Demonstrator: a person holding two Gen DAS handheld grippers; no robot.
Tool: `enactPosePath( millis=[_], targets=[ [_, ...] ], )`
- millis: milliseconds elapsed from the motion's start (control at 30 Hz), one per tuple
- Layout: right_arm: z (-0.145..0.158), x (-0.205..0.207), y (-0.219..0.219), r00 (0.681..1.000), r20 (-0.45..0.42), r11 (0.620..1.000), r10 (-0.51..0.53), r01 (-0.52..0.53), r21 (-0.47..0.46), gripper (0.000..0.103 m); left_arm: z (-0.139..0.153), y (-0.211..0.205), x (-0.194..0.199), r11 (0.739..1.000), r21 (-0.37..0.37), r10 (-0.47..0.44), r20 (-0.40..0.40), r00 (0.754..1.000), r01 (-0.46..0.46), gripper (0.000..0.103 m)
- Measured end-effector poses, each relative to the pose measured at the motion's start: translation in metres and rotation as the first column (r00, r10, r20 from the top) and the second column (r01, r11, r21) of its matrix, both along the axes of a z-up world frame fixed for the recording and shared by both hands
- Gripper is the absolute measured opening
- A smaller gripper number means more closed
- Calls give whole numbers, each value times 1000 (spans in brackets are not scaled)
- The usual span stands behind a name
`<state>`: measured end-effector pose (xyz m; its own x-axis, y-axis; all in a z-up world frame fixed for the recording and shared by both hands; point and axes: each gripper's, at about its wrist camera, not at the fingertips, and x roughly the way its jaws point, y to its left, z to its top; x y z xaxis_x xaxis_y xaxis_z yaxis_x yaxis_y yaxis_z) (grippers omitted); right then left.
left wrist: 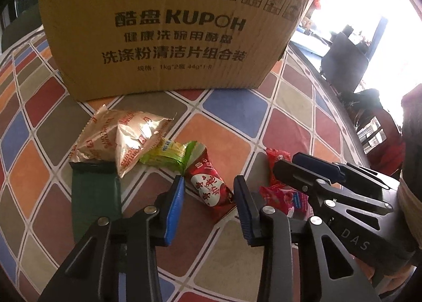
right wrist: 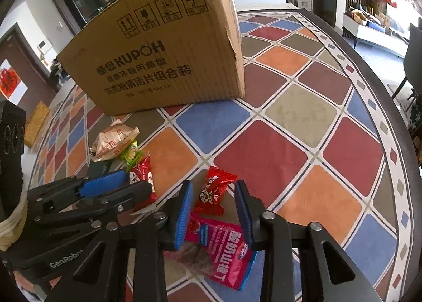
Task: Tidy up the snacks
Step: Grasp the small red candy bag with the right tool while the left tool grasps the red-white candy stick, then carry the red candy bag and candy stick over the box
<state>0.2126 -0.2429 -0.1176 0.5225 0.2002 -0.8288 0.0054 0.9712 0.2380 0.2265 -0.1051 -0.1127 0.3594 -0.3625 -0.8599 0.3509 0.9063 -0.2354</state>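
1. The table [right wrist: 295, 106] wears a cloth of coloured diamonds.
2. The box [left wrist: 163, 27], brown cardboard printed KUPOH, stands upright on the cloth at the far side; every snack lies on the near side of it.
3. The left gripper [left wrist: 208, 193] is spread wide with nothing between its blue pads [left wrist: 175, 207]. It hovers low, nearer than the box, and the red-and-white packet [left wrist: 208, 183] lies in the gap ahead of the tips; whether a pad touches it cannot be told.
4. The right gripper [right wrist: 213, 201] is equally wide and holds nothing. The small red packet [right wrist: 213, 191] lies between its tips, and the pink bag [right wrist: 224, 249] lies flat under the jaws, nearest of all from the box.
5. The green pouch [left wrist: 96, 196] lies left of the left gripper, well short of the box.
6. Two gold biscuit bags [left wrist: 118, 135] sit overlapping, the snacks closest to the box.
7. The lime packet [left wrist: 168, 155] is tucked between the gold bags and the red-and-white packet, touching both.
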Motion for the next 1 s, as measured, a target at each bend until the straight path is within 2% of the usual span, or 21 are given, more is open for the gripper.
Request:
enactPosePath(
  millis=[167,200,233,300,400,667,1000],
  targets=[
    [-4,3,1,1000,-7,1000,2,-2,-9,32,-1,-2,1,1000,-5,-3,-4,1000,3,29],
    [-4,3,1,1000,-9,1000,3,-4,-12,29,-1,-2,0,1000,-11,-7,-5,1000,7,24],
    [-5,4,2,1000,-12,1000,6,-6,-16,26,-1,-2,0,1000,-14,-9,-6,1000,9,23],
    [-8,5,3,1000,-25,1000,10,-11,-8,20,-1,-1,0,1000,-13,-8,-1,1000,8,22],
    [-8,4,4,1000,-21,1000,10,-10,-13,19,-1,-2,-1,1000,-11,-11,1,1000,11,22],
    [-5,1,5,1000,2,1000,16,-16,-10,17,5,-2,-5,1000,-23,-5,11,1000,5,22],
    [14,-7,5,998,55,1000,12,-13,6,17,33,5,-13,999,-44,2,79,997,1,22]
  ],
)
